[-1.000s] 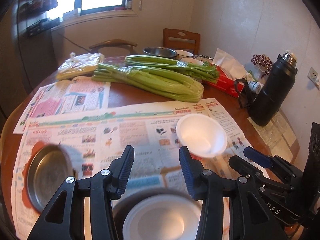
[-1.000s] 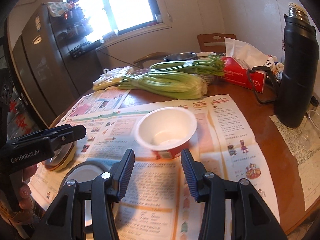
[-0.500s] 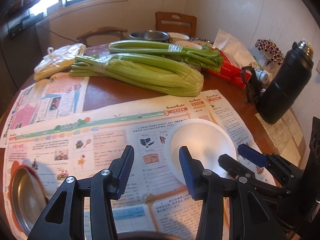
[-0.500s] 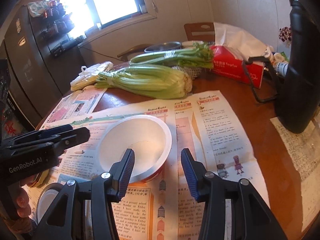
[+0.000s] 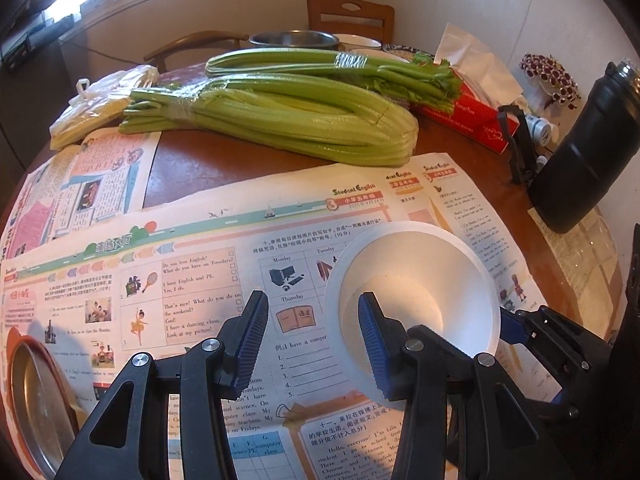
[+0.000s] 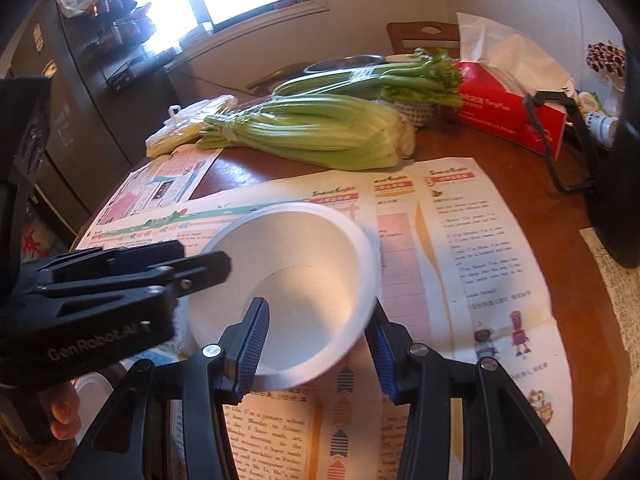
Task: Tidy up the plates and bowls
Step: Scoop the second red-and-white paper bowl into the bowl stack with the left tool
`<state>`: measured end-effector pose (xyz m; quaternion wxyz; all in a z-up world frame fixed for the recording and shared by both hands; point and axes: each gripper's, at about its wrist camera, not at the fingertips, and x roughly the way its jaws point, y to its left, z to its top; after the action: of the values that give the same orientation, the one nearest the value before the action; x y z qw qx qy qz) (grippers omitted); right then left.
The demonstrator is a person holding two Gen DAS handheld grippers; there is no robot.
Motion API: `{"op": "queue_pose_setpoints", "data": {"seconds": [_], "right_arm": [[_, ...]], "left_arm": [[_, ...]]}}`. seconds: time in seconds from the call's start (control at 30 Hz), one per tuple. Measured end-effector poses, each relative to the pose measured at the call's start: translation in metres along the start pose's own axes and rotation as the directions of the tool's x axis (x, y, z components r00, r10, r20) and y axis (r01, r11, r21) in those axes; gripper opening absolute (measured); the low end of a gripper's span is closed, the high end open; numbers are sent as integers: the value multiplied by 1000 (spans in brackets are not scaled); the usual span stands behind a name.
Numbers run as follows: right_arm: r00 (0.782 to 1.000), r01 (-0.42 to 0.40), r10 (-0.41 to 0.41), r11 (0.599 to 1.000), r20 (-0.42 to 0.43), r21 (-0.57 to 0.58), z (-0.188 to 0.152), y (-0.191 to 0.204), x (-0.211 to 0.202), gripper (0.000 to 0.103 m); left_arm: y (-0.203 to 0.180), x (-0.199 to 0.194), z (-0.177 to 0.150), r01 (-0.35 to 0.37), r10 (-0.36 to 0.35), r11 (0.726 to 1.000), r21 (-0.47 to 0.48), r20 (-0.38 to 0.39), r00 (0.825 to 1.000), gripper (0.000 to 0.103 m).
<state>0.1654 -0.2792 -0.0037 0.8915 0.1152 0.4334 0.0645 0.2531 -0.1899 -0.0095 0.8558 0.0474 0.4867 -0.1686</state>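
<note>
**A:** Which step are they on?

**B:** The reach for the white bowl [image 6: 304, 264], I'd say. It is on the newspaper [image 5: 200, 248] at the near side of the surface [image 5: 208, 160], well in front of the celery [image 5: 280, 120]. Both tools are down at it, and nothing is lifted yet.

**A:** Are the fingers on it?

**B:** No. The right gripper [image 6: 316, 312] has its fingers apart, one inside the bowl and one outside the near right rim. The gap is much wider than the rim, so they straddle it without pinching. The left gripper [image 5: 312, 298] is also apart and comes in at the bowl's left rim, with its right finger over the inside. I can't tell whether it touches.

**A:** And next?

**B:** My guess is that one of them closes on the rim, probably the right since it's already set. The wall looks thin and light, so the bowl could skid or tip if it's nudged before the squeeze. After that it needs a lift and a place to go, maybe by the steel plate [image 5: 32, 400] at the near left.
</note>
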Motion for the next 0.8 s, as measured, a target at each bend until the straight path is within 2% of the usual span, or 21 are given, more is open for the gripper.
{"op": "queue_pose_setpoints", "data": {"seconds": [0.17,0.37,0.5,0.8], "right_arm": [[1000,-11,11,1000,-4,-14,0,6,3,48],[1000,-20,20,999,-14,-29,-1,13,6,48],[1000,-22,22,999,-13,-42,-2,18,5,48],[999,-47,48,997,23,-56,-1,29,-13,48]], "left_arm": [[0,8,-1,-3,3,1000,7,-22,1000,48],[1,11,-2,35,-35,999,0,-55,998,43],[1,8,-4,60,-61,998,-8,-52,997,41],[5,-19,-8,66,-66,998,-12,6,998,41]]}}
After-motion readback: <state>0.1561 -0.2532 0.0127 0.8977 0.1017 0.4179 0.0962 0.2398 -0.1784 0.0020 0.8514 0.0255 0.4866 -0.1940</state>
